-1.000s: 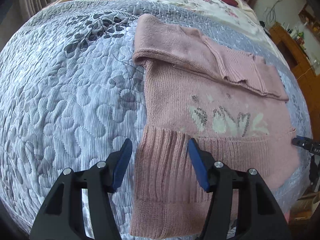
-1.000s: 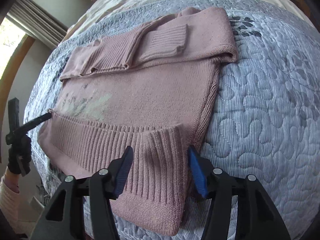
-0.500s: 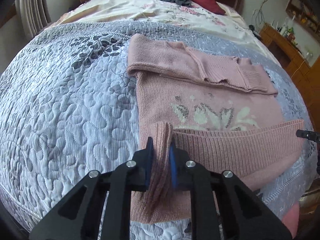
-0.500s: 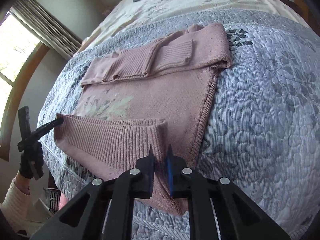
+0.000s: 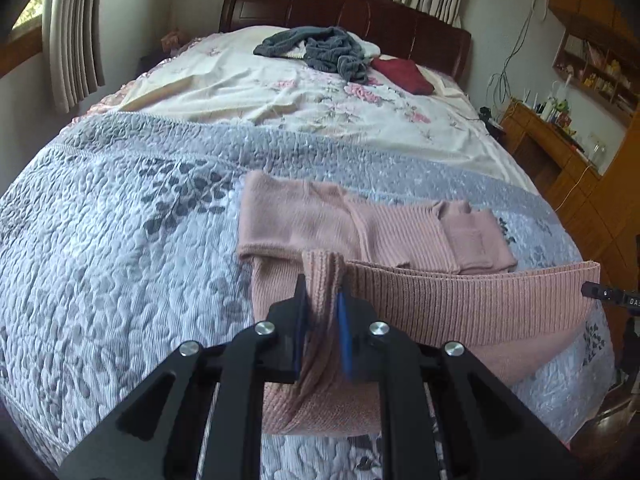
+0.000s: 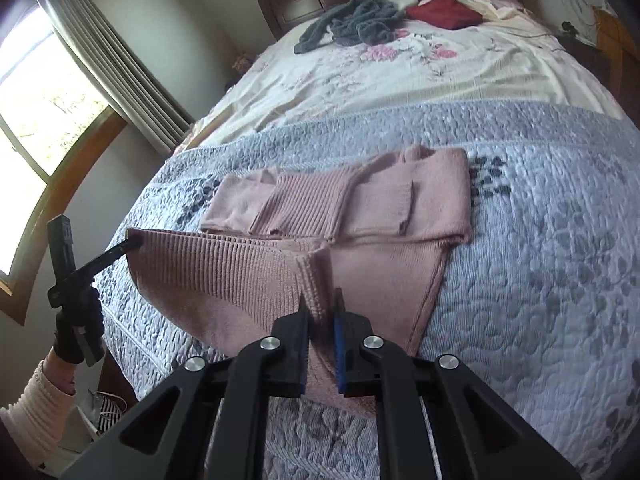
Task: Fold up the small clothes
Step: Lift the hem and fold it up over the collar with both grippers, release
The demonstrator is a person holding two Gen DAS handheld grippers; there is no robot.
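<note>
Both grippers, left (image 5: 322, 300) and right (image 6: 320, 304), clamped the ribbed hem of our pink knit sweater (image 5: 460, 308) above the quilted bedspread (image 5: 120, 260).

My left gripper (image 5: 322, 300) and right gripper (image 6: 320, 308) are black, blue-padded, silver-screwed; my black glove (image 6: 76, 332) meets a ribbed cream sleeve (image 6: 36, 404).

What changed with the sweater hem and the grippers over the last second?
Both grippers went from open around the ribbed hem to shut on it: the left hand-held gripper and the right hand-held gripper each pinched a bottom corner, then lifted and carried it toward the collar, covering the front pattern. The folded sleeves and the quilt stayed put.
</note>
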